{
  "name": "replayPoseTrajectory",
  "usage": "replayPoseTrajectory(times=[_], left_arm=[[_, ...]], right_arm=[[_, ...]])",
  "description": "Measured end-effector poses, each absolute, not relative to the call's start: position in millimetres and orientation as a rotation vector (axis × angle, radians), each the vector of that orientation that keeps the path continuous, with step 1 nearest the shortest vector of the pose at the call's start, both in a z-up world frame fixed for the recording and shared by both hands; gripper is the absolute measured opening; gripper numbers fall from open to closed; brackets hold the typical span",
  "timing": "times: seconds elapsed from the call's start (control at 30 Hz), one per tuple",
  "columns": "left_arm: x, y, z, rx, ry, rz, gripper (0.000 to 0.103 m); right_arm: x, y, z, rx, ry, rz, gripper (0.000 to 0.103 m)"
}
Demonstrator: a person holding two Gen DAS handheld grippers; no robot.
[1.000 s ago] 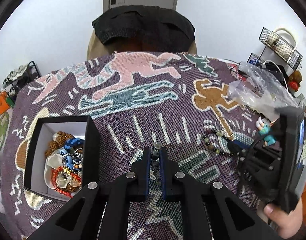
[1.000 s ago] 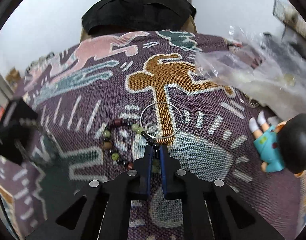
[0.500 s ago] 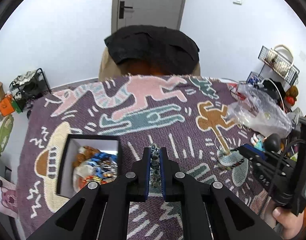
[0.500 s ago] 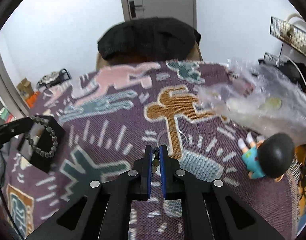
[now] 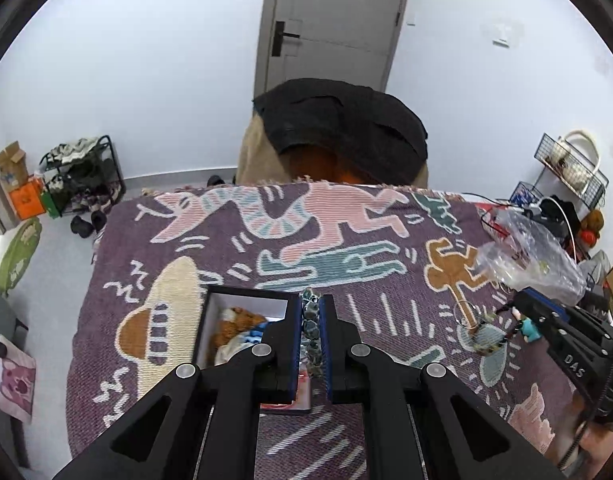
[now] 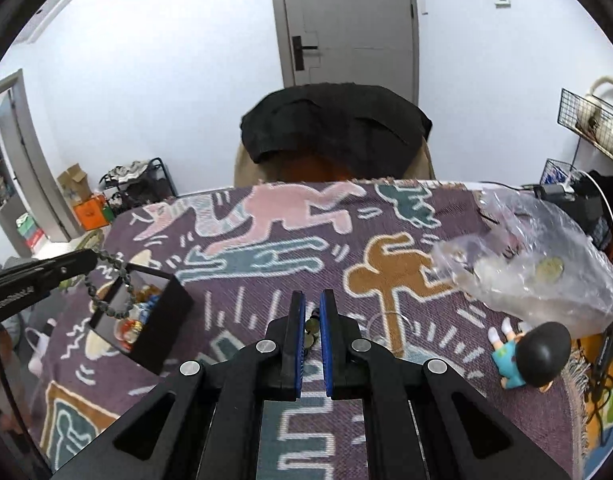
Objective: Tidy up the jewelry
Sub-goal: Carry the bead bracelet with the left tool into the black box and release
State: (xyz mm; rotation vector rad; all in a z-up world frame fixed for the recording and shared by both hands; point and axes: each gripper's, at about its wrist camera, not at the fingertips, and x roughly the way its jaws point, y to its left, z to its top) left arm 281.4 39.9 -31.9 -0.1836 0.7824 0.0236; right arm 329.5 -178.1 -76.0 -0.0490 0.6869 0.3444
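My left gripper [image 5: 311, 308] is shut on a grey bead bracelet [image 5: 310, 326] and holds it over the right edge of the black jewelry box [image 5: 210, 322]. From the right wrist view that bracelet [image 6: 106, 284] hangs from the left gripper [image 6: 91, 259] above the box [image 6: 162, 320], which holds several pieces. My right gripper [image 6: 311, 304] is shut on a multicolour bead bracelet [image 6: 311, 330], lifted above the blanket; the bracelet also shows dangling in the left wrist view [image 5: 496, 334].
A patterned purple blanket [image 5: 346, 240] covers the table. A thin wire ring [image 6: 386, 332] lies on it. A clear plastic bag [image 6: 538, 264] and a doll figure [image 6: 534, 354] sit at the right. A draped chair [image 5: 338, 136] stands behind.
Both grippers rose above the table with their bracelets. The left one moved left, over the box's edge. The right bracelet came off the blanket.
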Motion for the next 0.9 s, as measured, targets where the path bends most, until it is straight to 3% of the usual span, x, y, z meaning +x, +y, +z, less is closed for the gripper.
replayPoseTrajectory(times=[0.33, 0.4, 0.47, 0.53, 0.9], left_arm=[[288.9, 65.1, -61.1, -0.267, 0.860, -0.019, 0.011], [290.6, 67.9, -66.0, -0.274, 0.875, -0.024, 0.018], [288.2, 72.0, -67.4, -0.277, 0.869, -0.016, 0.034], [282.9, 79.4, -66.5, -0.288, 0.845, -0.007, 0.040], [260.3, 123.2, -65.3, -0.315, 0.837, 0.055, 0.040]], right_arm=[[321.8, -139.2, -66.6, -0.084, 0.671, 0.401, 0.008], [321.3, -132.0, -66.9, -0.091, 0.672, 0.411, 0.008], [320.0, -123.4, -66.5, -0.097, 0.671, 0.427, 0.008], [318.8, -115.3, -66.0, -0.100, 0.670, 0.444, 0.008], [313.1, -59.7, -61.0, -0.100, 0.682, 0.560, 0.008]])
